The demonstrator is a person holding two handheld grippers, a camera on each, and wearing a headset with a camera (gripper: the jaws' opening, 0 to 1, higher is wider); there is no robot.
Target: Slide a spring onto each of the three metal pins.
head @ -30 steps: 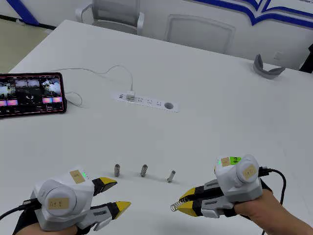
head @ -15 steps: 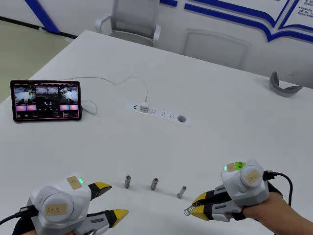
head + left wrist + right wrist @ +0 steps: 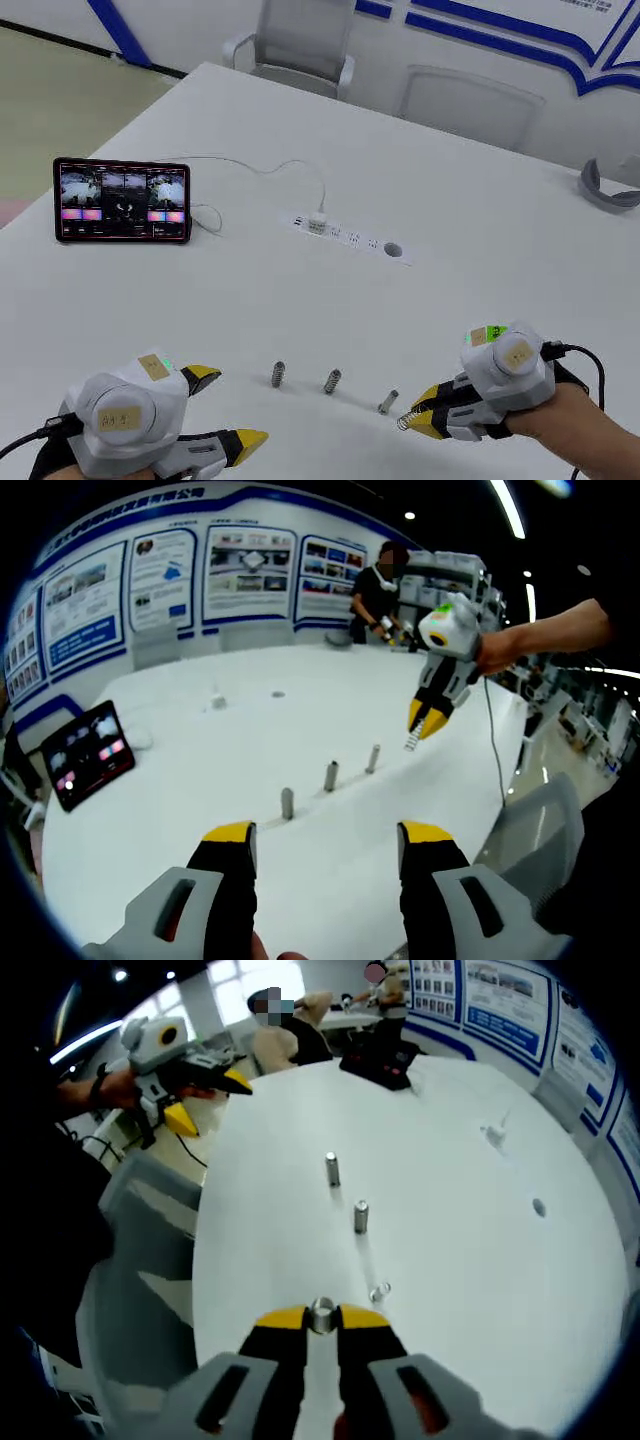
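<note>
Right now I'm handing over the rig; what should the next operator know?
Left gripper: open, empty, left of the pins.
Right gripper: shut on a spring, its free end near the right pin.
Left pin and middle pin look ribbed, apparently already carrying springs; right pin looks bare.
Left to do: slide the held spring onto the right pin.

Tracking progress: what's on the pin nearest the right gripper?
That pin looks like bare metal, with no coils on it. The spring sticks out of the right gripper beside it; its held end is hidden by the jaws.
</note>
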